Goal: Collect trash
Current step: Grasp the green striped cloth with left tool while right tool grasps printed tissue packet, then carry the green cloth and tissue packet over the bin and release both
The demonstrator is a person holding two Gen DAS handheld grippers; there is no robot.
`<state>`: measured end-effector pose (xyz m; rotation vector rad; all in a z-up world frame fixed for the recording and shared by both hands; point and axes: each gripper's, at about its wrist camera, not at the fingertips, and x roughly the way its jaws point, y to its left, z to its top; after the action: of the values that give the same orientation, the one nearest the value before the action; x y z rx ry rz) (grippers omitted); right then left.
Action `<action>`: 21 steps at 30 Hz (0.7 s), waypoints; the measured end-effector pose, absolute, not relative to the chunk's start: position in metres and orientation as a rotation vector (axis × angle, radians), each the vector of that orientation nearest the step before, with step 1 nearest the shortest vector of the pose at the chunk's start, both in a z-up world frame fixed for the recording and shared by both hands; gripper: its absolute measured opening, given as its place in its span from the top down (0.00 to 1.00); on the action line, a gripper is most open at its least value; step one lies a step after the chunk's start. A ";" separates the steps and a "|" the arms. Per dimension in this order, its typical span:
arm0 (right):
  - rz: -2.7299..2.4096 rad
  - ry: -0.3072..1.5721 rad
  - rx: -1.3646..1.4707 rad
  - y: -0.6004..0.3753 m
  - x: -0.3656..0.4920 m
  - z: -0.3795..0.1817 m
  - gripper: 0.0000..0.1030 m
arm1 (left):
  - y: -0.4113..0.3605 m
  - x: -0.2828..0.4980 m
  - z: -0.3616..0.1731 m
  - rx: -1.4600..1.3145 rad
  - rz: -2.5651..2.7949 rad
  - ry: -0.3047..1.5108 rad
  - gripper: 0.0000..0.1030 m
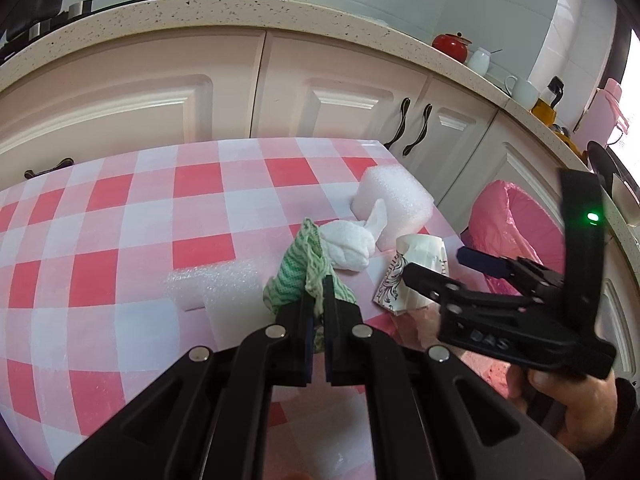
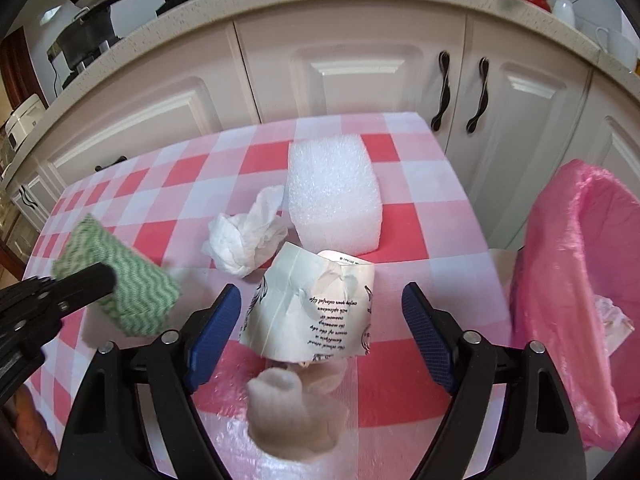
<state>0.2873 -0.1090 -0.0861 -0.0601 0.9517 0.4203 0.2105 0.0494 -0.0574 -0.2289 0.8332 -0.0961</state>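
Observation:
My left gripper is shut on a green and white patterned cloth, held above the checked table; the cloth also shows in the right wrist view at the left. My right gripper is open, its jaws on either side of a crushed white paper cup with black print; the cup also shows in the left wrist view. A crumpled white tissue and a white foam block lie behind the cup. A pink-lined trash bin stands off the table's right edge.
A flat piece of white foam lies left of the cloth. A pale crumpled scrap and clear plastic film lie near the table's front edge. Cream kitchen cabinets and a speckled countertop run behind the table.

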 end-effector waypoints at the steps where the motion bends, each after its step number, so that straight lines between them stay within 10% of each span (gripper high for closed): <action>1: 0.423 0.963 -0.059 -0.108 0.290 -0.090 0.29 | 0.050 0.209 -0.057 -0.229 -0.095 0.833 0.96; 21: 0.477 0.939 -0.034 -0.113 0.276 -0.072 0.50 | 0.050 0.198 -0.047 -0.227 -0.084 0.812 0.96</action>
<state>0.2759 -0.1130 -0.0717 -0.0343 0.9394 0.4765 0.1980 0.0503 -0.0472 -0.2266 0.8124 -0.0839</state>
